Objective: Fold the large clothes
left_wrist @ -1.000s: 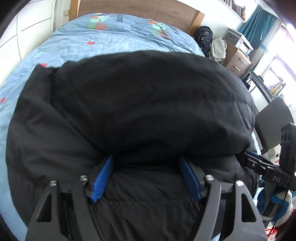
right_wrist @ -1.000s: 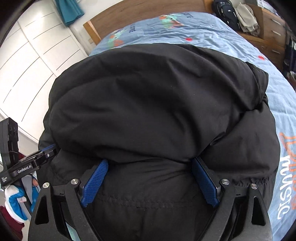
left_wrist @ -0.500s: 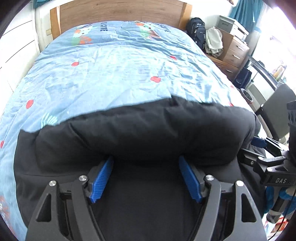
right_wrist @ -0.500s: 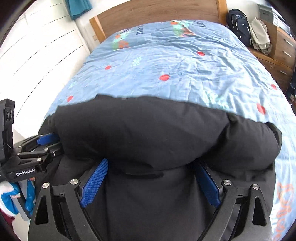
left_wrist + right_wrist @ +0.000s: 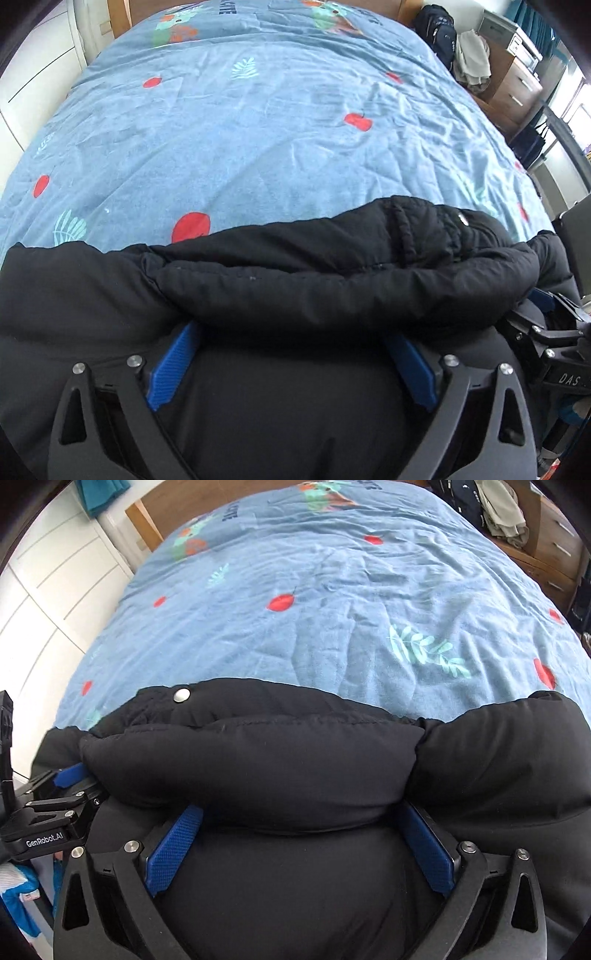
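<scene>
Black puffy padded jacket (image 5: 332, 280) roll runs left-right across both frames' lower half; left hand-held gripper (image 5: 291, 365) and right hand-held gripper (image 5: 299, 849) spread wide, fingers flanking its near edge, neither nearer; blue patterned bed (image 5: 258, 129) lies beyond.

I am working in a home bedroom. A bed with a blue printed cover (image 5: 258, 122) (red apples, pale leaves, some lettering near the top) fills most of both views, with a wooden headboard (image 5: 177, 502) behind it. White panelled wardrobe doors (image 5: 55, 572) stand along one side. On the other side I see a wooden chest of drawers (image 5: 517, 85), a black backpack (image 5: 437, 27) with pale clothes (image 5: 471, 59) heaped beside it, and teal curtains (image 5: 532, 11).
</scene>
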{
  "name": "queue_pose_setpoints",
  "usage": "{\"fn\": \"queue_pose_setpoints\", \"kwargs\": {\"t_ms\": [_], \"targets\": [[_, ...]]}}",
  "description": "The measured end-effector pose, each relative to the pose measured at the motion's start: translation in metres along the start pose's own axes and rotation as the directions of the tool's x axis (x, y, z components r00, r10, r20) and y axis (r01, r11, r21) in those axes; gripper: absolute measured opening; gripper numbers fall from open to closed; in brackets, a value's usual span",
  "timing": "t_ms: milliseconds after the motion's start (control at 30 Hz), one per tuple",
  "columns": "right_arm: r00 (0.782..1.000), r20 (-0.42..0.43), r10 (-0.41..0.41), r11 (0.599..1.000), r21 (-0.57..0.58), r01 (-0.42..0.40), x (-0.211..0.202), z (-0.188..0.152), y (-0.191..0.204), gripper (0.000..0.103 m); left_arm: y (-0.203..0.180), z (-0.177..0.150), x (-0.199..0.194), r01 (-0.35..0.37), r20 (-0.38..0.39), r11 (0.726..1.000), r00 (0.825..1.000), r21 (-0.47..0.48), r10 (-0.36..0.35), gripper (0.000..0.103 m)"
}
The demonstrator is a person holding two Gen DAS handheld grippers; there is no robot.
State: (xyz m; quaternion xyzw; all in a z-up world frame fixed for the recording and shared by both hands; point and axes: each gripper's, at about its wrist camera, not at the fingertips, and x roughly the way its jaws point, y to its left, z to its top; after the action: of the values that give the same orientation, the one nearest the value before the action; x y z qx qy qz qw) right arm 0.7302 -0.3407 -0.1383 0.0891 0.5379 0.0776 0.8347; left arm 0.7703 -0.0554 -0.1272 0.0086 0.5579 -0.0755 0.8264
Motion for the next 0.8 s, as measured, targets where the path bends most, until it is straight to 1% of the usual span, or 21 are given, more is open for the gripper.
{"fn": "queue_pose_setpoints", "kwargs": {"t_ms": [133,367,567,700,800], "targets": [[1.0,-0.015,-0.013,1.0,0.005,0.013,0.016,0.005,-0.002,0.103,0.002,0.006,0.015,-0.019,-0.008,1.0,1.0,-0.003,0.019,0.103],[1.0,-0.021,-0.012,1.0,0.014,0.012,0.037,0.017,-0.009,0.103,0.003,0.018,0.034,-0.025,-0.001,1.0,1.0,-0.016,0.025,0.103],[1.0,-0.003,0.005,0.999,0.032,-0.005,0.052,0.024,-0.015,0.103,0.003,0.023,0.043,-0.028,0.021,0.999,0.999,-0.021,0.029,0.103],[1.0,-0.001,0.001,0.999,0.032,-0.001,0.052,0.025,-0.014,0.103,0.001,0.023,0.04,-0.045,0.015,0.999,0.999,-0.014,0.045,0.103],[1.0,-0.02,-0.004,1.0,0.023,0.004,0.043,0.025,-0.011,0.103,0.0,0.024,0.024,-0.047,-0.002,0.999,0.999,0.008,0.047,0.103]]}}
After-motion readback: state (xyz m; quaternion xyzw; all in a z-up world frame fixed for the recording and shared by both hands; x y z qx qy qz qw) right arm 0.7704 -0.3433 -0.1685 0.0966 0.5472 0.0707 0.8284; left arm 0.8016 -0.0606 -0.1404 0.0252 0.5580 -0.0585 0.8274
